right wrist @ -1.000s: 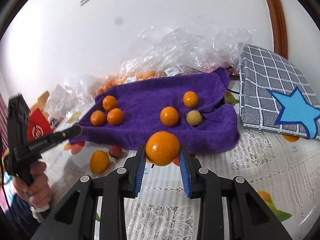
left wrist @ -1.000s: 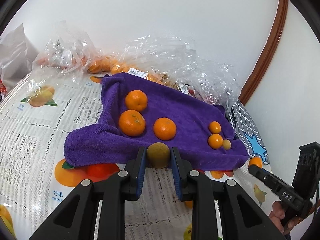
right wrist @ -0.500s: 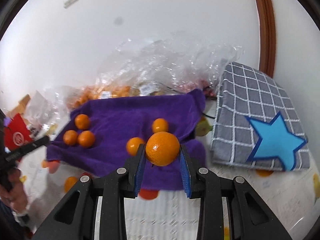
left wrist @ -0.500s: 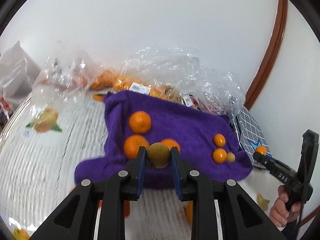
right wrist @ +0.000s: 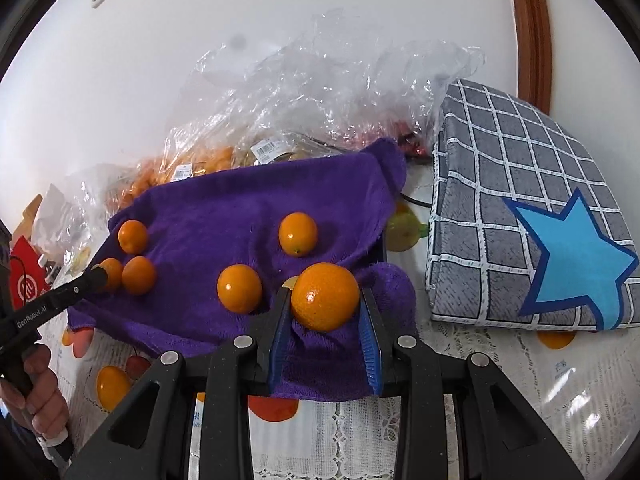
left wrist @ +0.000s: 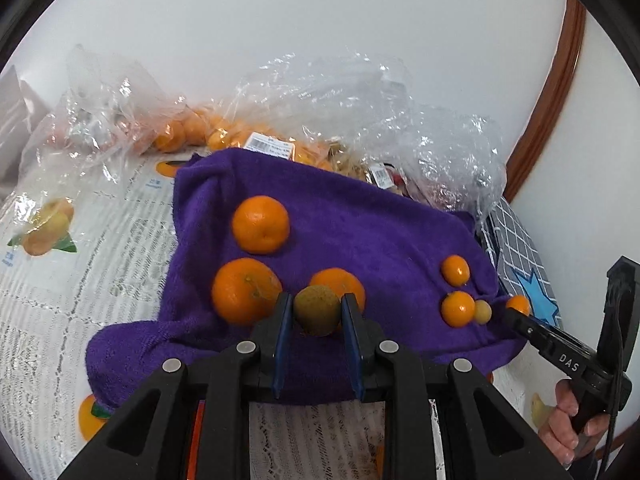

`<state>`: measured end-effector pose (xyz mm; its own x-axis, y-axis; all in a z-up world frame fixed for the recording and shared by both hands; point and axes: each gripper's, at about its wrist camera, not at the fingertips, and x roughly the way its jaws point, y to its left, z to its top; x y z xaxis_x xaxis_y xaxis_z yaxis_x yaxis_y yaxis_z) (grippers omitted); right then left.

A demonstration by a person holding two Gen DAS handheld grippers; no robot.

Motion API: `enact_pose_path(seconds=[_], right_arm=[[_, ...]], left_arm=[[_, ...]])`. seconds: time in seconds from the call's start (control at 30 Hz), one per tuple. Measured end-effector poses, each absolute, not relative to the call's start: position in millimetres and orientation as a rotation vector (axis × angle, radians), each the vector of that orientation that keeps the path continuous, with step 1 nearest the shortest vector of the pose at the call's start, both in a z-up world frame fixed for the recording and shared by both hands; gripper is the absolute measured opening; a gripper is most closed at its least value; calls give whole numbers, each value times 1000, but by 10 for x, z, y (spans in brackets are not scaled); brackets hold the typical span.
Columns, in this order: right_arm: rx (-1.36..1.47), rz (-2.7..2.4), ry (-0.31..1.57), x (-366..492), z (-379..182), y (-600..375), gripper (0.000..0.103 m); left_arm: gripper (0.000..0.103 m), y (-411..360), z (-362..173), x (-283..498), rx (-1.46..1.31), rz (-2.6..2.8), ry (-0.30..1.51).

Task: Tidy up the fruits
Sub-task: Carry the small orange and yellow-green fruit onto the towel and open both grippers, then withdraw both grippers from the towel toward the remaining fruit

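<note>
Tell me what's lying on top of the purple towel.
On the purple towel lie three larger oranges, two small oranges and a small tan fruit. Each gripper's held fruit hides the towel patch behind it.

Between my left fingers (left wrist: 282, 320) sits a small round fruit (left wrist: 317, 310), over the near edge of the towel (left wrist: 360, 220). Just beyond it on the towel lie three oranges (left wrist: 260, 224), two left of my fingers and one straight behind. Between my right fingers (right wrist: 280, 320) sits an orange (right wrist: 325, 297), above the towel's near right corner; two small fruits (right wrist: 239, 288) lie left and ahead of it, and a checked cushion (right wrist: 500, 200) lies right. Plastic bags (right wrist: 320, 92) pile behind the towel against the wall (left wrist: 320, 20).
</note>
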<state>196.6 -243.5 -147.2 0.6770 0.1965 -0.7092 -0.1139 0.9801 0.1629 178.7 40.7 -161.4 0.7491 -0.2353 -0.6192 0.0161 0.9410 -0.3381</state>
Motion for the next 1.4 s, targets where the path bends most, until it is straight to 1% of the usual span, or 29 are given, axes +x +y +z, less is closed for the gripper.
enact_pose_path(seconds=[0.47, 0.7, 0.83, 1.17, 1.3, 1.4], right_arm=[[108, 185, 806, 1950, -1507, -2432, 33], [146, 203, 784, 1915, -1472, -2475, 46], [118, 180, 751, 1873, -1436, -2438, 48], [132, 95, 669, 1683, -1297, -2478, 49], [169, 102, 693, 1532, -1249, -2385, 49], [139, 152, 727, 1390, -1247, -2179, 49]], left_arm=[[23, 403, -1657, 1781, -333, -131, 724], [23, 430, -1659, 1770, -354, -136, 721], [23, 431, -1650, 1762, -363, -135, 718], [23, 439, -1565, 1610, -344, -102, 652], [23, 511, -1540, 1542, -370, -92, 638], [23, 528, -1516, 1499, -371, -89, 628]])
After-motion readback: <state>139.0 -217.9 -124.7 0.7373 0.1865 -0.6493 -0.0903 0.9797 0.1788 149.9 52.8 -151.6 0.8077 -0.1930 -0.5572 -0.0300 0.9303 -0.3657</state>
